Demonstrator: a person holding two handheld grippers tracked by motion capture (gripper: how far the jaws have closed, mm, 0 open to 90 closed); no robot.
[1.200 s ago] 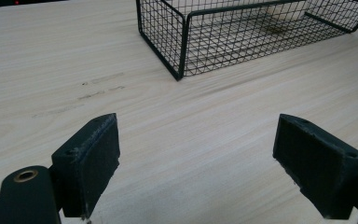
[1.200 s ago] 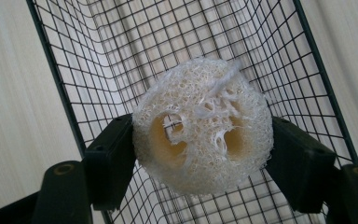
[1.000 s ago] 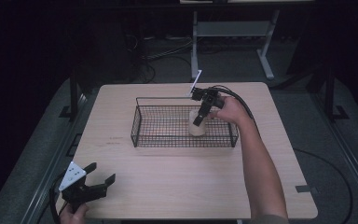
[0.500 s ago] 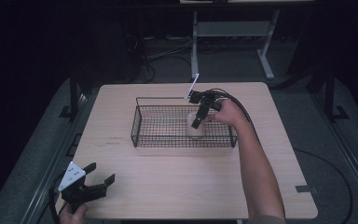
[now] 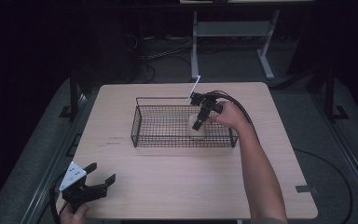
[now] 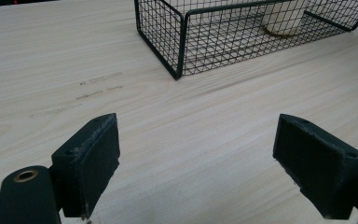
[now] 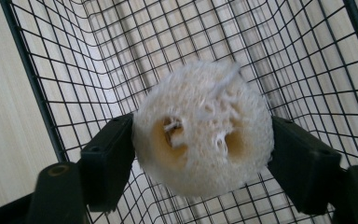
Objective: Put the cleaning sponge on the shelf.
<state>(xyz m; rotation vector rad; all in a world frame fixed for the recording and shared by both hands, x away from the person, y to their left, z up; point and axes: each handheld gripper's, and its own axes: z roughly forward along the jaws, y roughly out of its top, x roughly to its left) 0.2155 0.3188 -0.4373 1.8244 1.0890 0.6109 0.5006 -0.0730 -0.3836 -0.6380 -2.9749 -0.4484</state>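
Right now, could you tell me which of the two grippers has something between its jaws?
The right gripper, inside the wire basket, flanks the loofah; the left gripper stands open over the bare table.

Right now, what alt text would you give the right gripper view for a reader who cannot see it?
A pale, fibrous loofah piece with holes in its face sits between the right gripper's two black jaws, which have just been opening, inside a black wire basket. Light wooden table shows through the mesh at the left.
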